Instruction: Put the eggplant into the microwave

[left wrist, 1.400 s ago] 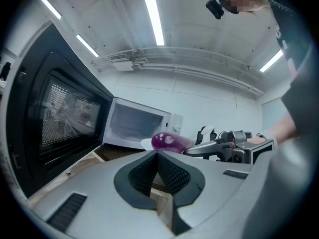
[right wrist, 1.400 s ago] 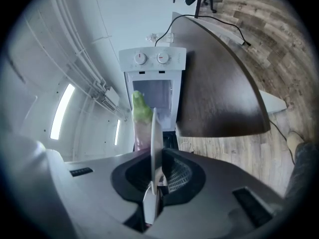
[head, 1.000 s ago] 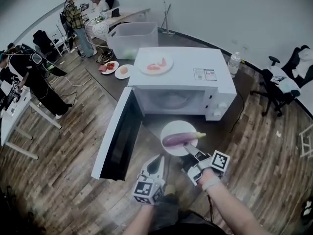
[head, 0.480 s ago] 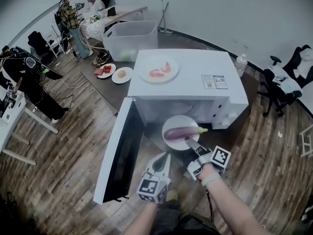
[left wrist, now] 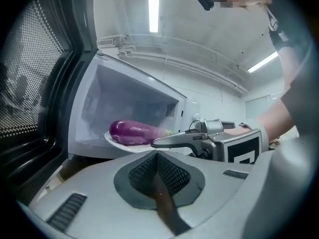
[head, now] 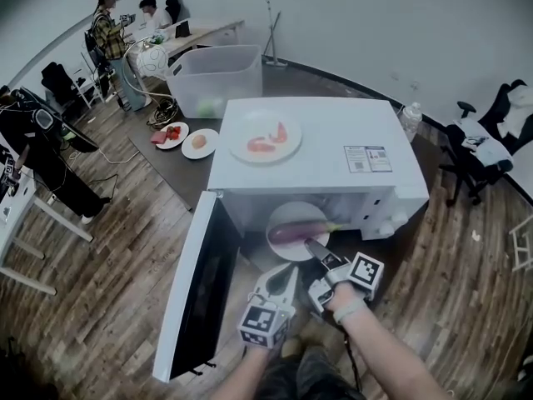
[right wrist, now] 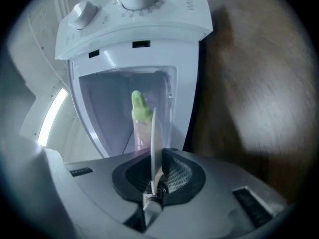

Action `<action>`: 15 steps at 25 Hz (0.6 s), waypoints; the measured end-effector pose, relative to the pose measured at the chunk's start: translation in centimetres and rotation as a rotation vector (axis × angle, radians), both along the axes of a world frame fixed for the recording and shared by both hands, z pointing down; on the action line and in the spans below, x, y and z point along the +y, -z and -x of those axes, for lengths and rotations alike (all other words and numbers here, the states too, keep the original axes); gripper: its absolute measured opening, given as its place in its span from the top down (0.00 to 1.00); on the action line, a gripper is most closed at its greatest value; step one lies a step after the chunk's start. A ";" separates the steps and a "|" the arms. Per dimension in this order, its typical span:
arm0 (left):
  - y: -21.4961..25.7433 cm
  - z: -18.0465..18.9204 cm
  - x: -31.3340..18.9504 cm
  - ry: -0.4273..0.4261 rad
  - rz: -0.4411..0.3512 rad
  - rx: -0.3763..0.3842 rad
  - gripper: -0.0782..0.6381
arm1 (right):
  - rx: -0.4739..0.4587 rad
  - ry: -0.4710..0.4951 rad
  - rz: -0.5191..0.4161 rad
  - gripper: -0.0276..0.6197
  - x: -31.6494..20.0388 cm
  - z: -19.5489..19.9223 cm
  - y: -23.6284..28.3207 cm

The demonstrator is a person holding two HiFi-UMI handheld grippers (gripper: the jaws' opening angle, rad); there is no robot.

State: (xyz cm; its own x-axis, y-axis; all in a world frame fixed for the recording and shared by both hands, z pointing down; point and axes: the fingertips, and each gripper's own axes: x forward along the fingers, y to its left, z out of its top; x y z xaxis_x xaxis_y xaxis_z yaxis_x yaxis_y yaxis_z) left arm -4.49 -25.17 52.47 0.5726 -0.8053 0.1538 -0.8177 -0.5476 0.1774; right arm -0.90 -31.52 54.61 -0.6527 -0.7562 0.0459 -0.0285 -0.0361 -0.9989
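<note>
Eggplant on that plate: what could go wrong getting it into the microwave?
The right gripper pinches the plate only at its rim, and the eggplant lies loose on it; a tilt might roll it off. The plate is just at the microwave opening, so its edge could knock the frame or the open door.

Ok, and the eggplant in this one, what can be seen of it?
The eggplant is long and glossy purple with a pale green stem end, and it looks whole and smooth-skinned. It lies on its side across a white plate, and as far as shows it touches nothing else. The right tool is clamped on the plate's rim and holds it about level at the mouth of the open microwave, with the stem end toward the control side.
</note>
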 end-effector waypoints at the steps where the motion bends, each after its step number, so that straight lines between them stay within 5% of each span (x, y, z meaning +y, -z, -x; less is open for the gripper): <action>1: -0.1 -0.2 -0.3 -0.010 -0.001 -0.008 0.90 | 0.001 -0.001 0.004 0.91 -0.2 0.1 -0.1; 15: -0.5 0.2 -3.3 -0.003 0.026 0.047 0.90 | 0.054 0.031 -0.008 0.91 -2.9 0.7 -0.7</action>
